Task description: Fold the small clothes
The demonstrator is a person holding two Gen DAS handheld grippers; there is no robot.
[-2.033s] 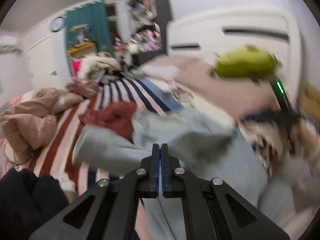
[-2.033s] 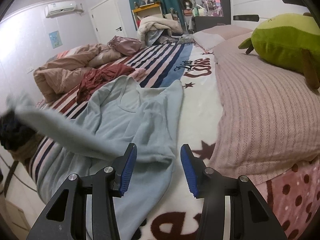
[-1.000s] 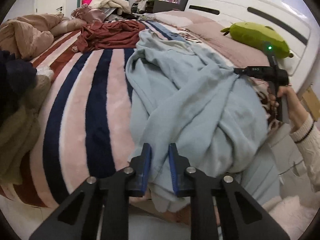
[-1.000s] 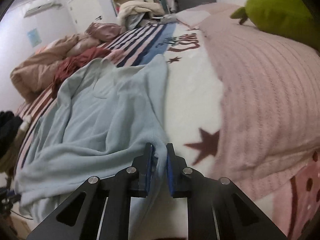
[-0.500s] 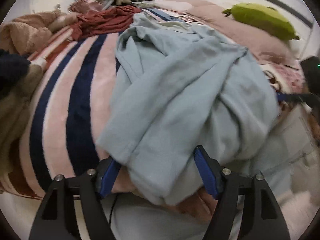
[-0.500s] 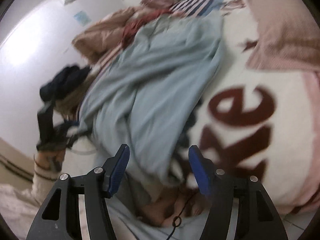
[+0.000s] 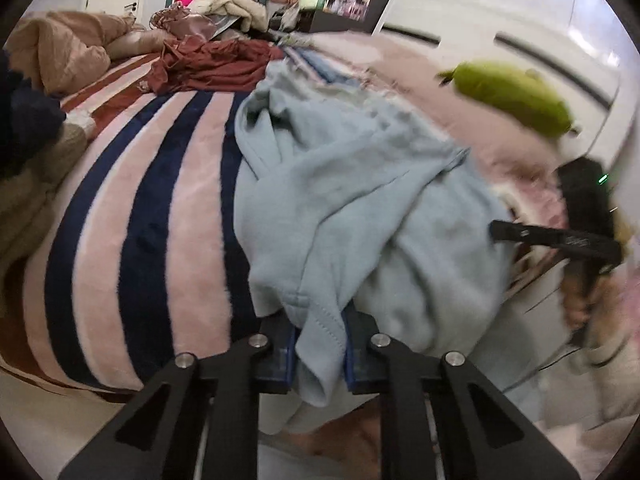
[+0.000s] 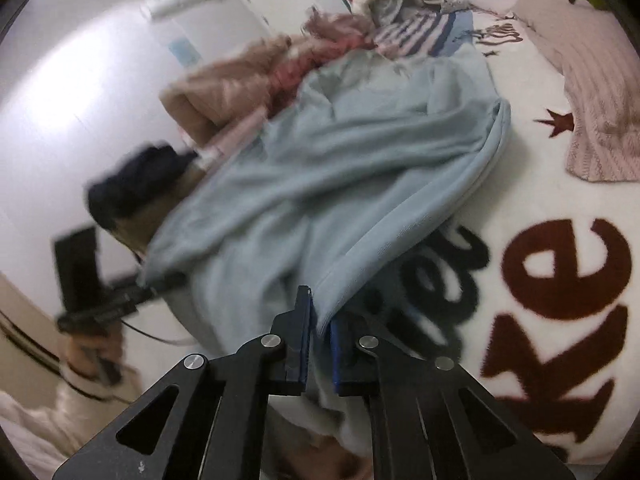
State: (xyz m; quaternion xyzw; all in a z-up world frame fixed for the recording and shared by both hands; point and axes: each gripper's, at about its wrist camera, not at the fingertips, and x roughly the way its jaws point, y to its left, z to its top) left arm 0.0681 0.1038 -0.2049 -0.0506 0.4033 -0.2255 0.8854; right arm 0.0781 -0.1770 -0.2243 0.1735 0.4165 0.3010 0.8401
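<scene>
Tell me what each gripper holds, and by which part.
Both hold the light blue garment: left gripper and right gripper each pinch a stitched edge.

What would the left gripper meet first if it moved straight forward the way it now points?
The left gripper already grips the hem of the light blue sweatshirt, so it would first push into that bunched fabric lying on the striped blanket. Depth beyond the folds is unclear.

Ahead of your left claw the bed's striped blanket point(image 7: 132, 208) carries the light blue top point(image 7: 360, 184), a crumpled red garment point(image 7: 216, 64) farther off, a tan quilt point(image 7: 60, 48) far left and a green plush toy point(image 7: 512, 96) far right.
</scene>
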